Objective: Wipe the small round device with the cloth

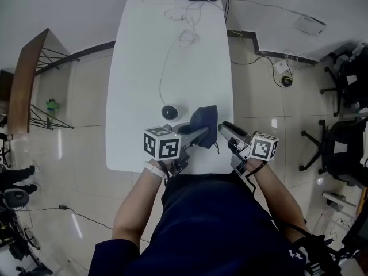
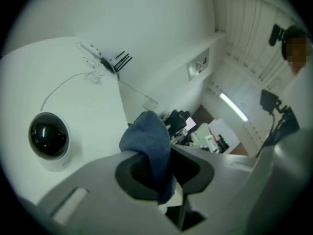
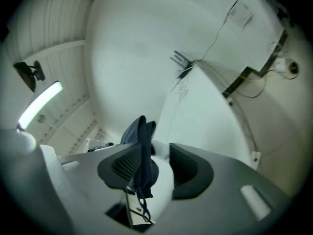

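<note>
Left tongs [image 2: 161, 168] nearly closed, pinched on dark blue soft cloth [image 2: 146, 136]. Right tongs [image 3: 157, 166] stood apart, cloth fold hung between, unpressed. Small round white device with black dome [image 2: 48, 137] sat on white table [image 1: 144, 68], just beside cloth. Cloth judged light, limp; grip bunched fold. Device judged light, glossy, might slide. No containers seen.

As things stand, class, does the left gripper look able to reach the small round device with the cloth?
Probably yes: the left gripper is shut on the cloth, and the device sits close beside it on the table, with nothing between them.
</note>
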Action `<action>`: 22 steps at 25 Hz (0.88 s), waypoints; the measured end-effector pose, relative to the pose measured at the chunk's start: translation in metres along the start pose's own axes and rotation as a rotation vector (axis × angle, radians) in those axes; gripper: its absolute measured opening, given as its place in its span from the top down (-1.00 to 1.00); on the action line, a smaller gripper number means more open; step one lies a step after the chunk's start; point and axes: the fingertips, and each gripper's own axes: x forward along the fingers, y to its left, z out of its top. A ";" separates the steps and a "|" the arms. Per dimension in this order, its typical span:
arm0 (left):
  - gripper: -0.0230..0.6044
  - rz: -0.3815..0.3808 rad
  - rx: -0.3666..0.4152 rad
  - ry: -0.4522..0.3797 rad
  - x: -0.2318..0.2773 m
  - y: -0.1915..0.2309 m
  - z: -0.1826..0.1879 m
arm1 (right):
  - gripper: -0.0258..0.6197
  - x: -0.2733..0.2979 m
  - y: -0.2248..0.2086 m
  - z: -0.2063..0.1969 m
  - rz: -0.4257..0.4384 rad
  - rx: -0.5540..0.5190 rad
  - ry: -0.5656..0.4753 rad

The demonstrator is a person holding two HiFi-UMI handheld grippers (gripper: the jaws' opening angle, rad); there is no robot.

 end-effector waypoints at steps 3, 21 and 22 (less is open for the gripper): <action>0.72 -0.170 0.032 -0.069 -0.026 -0.039 0.016 | -0.20 0.021 0.056 -0.004 0.248 -0.041 0.110; 0.70 -0.345 -0.146 -0.207 -0.107 -0.017 0.025 | 0.71 0.081 0.134 -0.033 0.542 0.074 0.219; 0.69 -0.340 -0.171 -0.220 -0.108 -0.014 0.026 | 0.71 0.082 0.132 -0.032 0.536 0.087 0.208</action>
